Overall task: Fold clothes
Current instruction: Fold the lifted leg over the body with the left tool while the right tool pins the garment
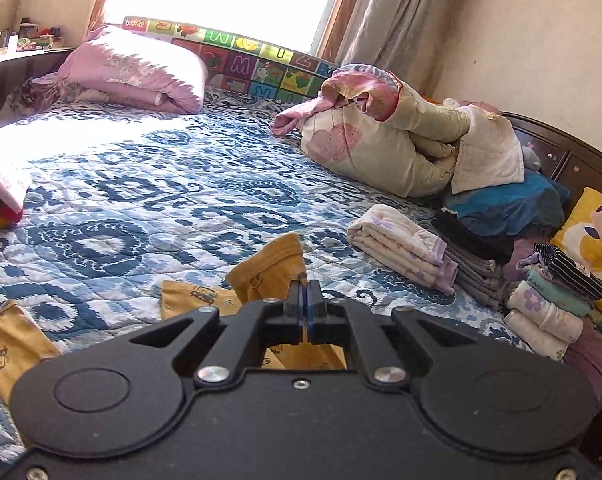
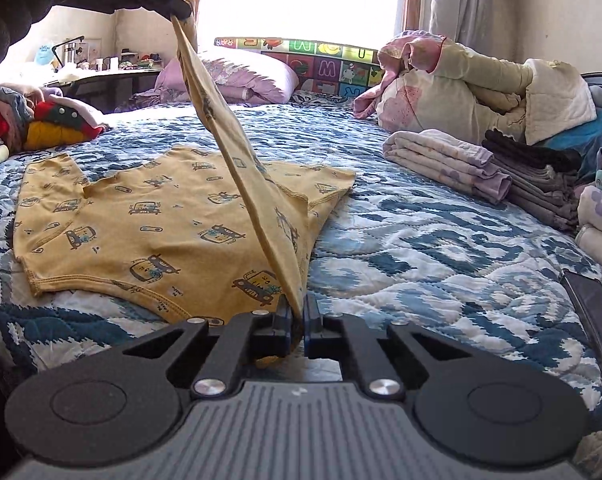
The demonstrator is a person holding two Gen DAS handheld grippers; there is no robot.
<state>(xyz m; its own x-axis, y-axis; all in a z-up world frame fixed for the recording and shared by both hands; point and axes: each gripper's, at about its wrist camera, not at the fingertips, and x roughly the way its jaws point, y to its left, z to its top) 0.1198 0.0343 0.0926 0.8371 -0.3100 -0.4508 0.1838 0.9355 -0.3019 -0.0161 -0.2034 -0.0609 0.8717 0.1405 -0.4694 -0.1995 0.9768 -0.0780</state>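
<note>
A yellow shirt printed with small cars lies spread on the blue patterned quilt. One edge of it is pulled up into a taut strip between both grippers. My right gripper is shut on the strip's near, lower end. My left gripper is seen high at the upper left in the right wrist view, shut on the strip's far end. In the left wrist view, my left gripper has its fingers pressed together, with yellow cloth bunched at their tips.
Folded clothes are stacked along the bed's right side, seen also as a stack in the left wrist view. Behind them lies a bundled quilt. Loose clothes are heaped at the left. A dark flat object lies near right.
</note>
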